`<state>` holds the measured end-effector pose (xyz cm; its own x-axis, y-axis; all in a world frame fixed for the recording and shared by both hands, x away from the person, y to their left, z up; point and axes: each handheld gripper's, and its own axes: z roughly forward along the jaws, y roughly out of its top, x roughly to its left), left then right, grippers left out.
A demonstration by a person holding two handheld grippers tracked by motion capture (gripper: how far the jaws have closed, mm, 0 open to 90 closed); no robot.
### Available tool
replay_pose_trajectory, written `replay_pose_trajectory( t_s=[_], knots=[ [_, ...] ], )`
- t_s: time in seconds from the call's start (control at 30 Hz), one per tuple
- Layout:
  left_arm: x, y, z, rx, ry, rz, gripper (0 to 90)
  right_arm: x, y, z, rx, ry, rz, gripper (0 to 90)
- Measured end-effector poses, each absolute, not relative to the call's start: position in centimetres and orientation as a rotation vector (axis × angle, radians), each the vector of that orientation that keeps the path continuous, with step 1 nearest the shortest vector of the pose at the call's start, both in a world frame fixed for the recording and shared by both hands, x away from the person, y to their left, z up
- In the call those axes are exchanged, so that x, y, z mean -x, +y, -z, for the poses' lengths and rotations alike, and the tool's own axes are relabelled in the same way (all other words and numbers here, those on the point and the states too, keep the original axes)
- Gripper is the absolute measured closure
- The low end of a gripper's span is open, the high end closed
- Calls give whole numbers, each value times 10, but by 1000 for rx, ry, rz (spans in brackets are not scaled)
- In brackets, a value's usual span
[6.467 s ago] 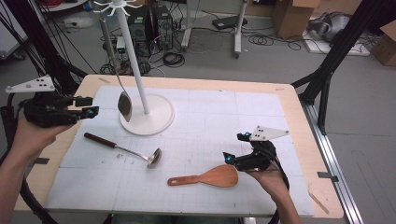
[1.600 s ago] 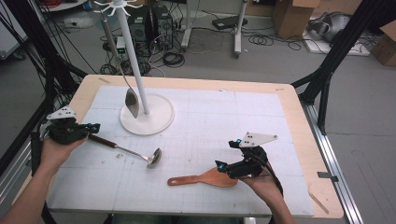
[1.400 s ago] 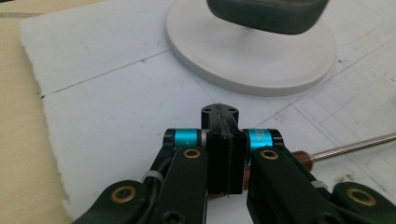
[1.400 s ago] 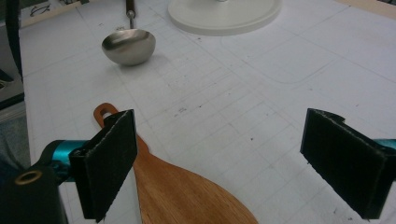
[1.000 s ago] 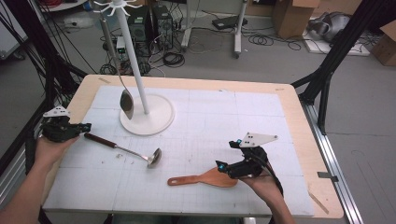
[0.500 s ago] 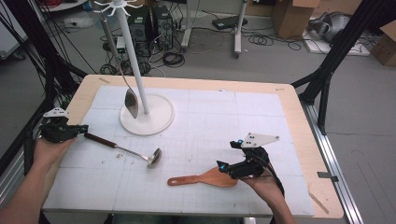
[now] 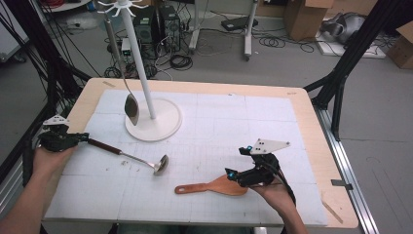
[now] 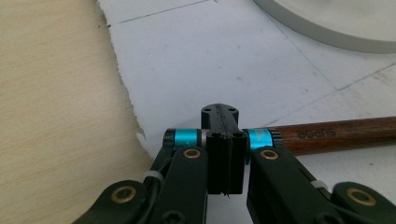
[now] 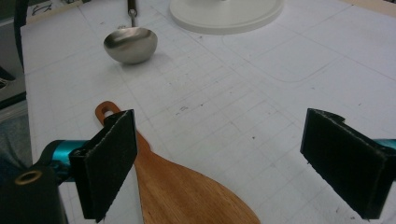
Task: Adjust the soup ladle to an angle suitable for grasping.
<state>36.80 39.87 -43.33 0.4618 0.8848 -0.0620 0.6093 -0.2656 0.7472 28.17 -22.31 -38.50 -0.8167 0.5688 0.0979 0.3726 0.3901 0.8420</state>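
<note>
- Left gripper [image 7: 82, 138], jaws pressed together, sits at the ladle's [image 7: 129, 156] wooden handle end, near the tabletop's [image 7: 311, 126] left edge.
- White mat [image 7: 234, 122] covers the wood; white stand [image 7: 146, 97] at the back.
- Right gripper [image 7: 233, 174], jaws wide apart, hovers over the wooden spatula [image 7: 214, 186].
- Cables and boxes litter the floor [image 7: 292, 63].

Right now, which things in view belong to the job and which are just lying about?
Job in hand: ladle, wooden spatula, left gripper, right gripper, probably the white stand.
Lying about: cardboard boxes, floor cables, computer towers.
</note>
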Motion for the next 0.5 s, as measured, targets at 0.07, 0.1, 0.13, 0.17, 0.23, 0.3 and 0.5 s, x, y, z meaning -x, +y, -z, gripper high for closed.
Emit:
replay_pose_trajectory(
  t_s=[0.07, 0.1, 0.13, 0.17, 0.23, 0.3, 0.5],
  knots=[
    [-369, 399, 435, -1997, 1250, -481, 895, -282, -223, 385, -842, 2444, -1396, 101],
    [-369, 399, 435, -2000, 1252, -482, 896, -282, -223, 385, -845, 2445, -1396, 100],
    [-369, 399, 436, -2000, 1253, -481, 895, -282, -222, 385, -846, 2445, -1397, 101],
    [-370, 399, 436, -2001, 1252, -482, 896, -282, -222, 385, -848, 2444, -1399, 101],
    [-370, 399, 436, -2001, 1250, -480, 896, -282, -222, 385, -843, 2446, -1398, 101],
    [-369, 398, 436, -2002, 1242, -470, 895, -282, -222, 385, -847, 2446, -1400, 100],
    [-368, 394, 435, -2009, 1209, -455, 896, -282, -222, 385, -844, 2447, -1400, 101]
  ],
)
